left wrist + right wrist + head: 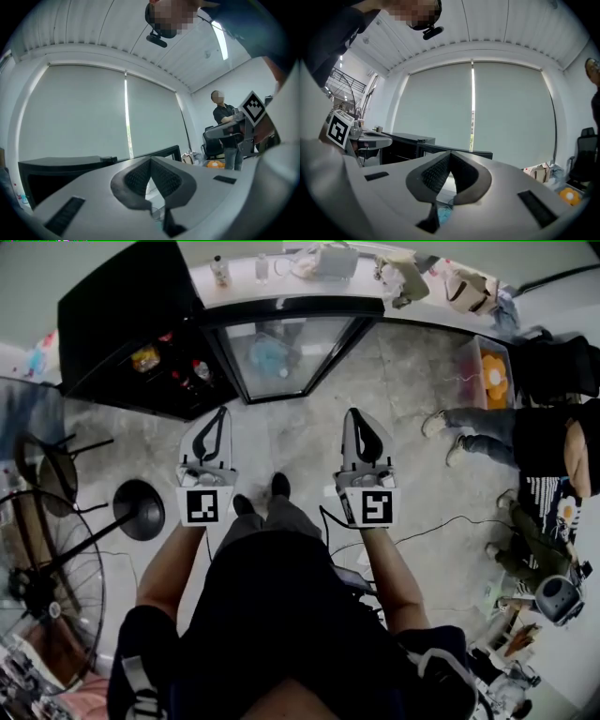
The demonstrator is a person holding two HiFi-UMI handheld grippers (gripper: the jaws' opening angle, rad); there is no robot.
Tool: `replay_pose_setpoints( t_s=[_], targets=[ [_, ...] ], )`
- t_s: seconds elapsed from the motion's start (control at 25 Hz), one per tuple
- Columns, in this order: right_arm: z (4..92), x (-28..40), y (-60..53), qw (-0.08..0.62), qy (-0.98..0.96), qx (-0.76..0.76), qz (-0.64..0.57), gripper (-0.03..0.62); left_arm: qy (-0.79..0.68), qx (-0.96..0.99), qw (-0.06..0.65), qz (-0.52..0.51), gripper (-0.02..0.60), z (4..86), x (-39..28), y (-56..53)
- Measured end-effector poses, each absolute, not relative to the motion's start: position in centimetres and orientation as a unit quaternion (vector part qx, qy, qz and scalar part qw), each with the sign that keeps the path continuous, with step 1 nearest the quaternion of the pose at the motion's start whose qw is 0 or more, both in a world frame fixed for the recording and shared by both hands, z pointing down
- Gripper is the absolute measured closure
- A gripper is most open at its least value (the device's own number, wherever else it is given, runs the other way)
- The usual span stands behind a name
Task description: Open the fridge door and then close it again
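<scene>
The black fridge (122, 306) stands at the far left, with bottles and cans showing in its front. Its glass door (291, 352) appears swung out from the cabinet, toward the middle. My left gripper (222, 412) and right gripper (355, 414) are held level side by side over the floor, short of the door and touching nothing. Both are shut with nothing between the pads. In the left gripper view the shut left gripper (151, 161) points past the door frame (159, 152). In the right gripper view the shut right gripper (450, 154) faces the fridge (408, 140).
A standing fan (56, 587), a round black base (139, 510) and a chair (47, 465) crowd the left. People (553, 442) sit at the right beside a box (492, 376). A counter (206, 287) with bottles and bags runs behind the fridge. A cable (441, 526) lies on the floor.
</scene>
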State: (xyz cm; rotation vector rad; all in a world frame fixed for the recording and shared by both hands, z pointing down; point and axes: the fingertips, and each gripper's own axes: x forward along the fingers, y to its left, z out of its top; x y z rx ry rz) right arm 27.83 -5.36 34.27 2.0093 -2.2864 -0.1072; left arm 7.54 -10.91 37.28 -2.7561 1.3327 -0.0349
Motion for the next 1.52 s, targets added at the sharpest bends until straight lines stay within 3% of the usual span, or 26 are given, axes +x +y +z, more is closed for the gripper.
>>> replay_pose_setpoints(
  t_s=[1.12, 1.16, 1.24, 1.4, 1.52],
  targets=[
    [34.3, 24.8, -0.6, 0.063, -0.730, 0.680, -0.030, 0.574, 0.462, -0.886, 0.049, 0.004, 0.560, 35.6, 2.7, -7.5],
    [34.2, 24.7, -0.6, 0.057, -0.733, 0.677, -0.029, 0.555, 0.462, -0.886, 0.049, 0.003, 0.560, 35.6, 2.7, -7.5],
    [33.9, 24.4, -0.8, 0.048, -0.742, 0.668, -0.024, 0.401, 0.461, -0.886, 0.048, -0.001, 0.560, 35.7, 2.8, -7.5],
    [33.9, 24.4, -1.3, 0.050, -0.747, 0.663, -0.021, 0.297, 0.459, -0.887, 0.046, 0.000, 0.560, 35.6, 3.0, -7.7],
    [33.8, 24.3, -1.5, 0.045, -0.752, 0.657, -0.017, 0.260, 0.458, -0.887, 0.047, -0.001, 0.560, 35.5, 2.9, -7.9]
  ],
)
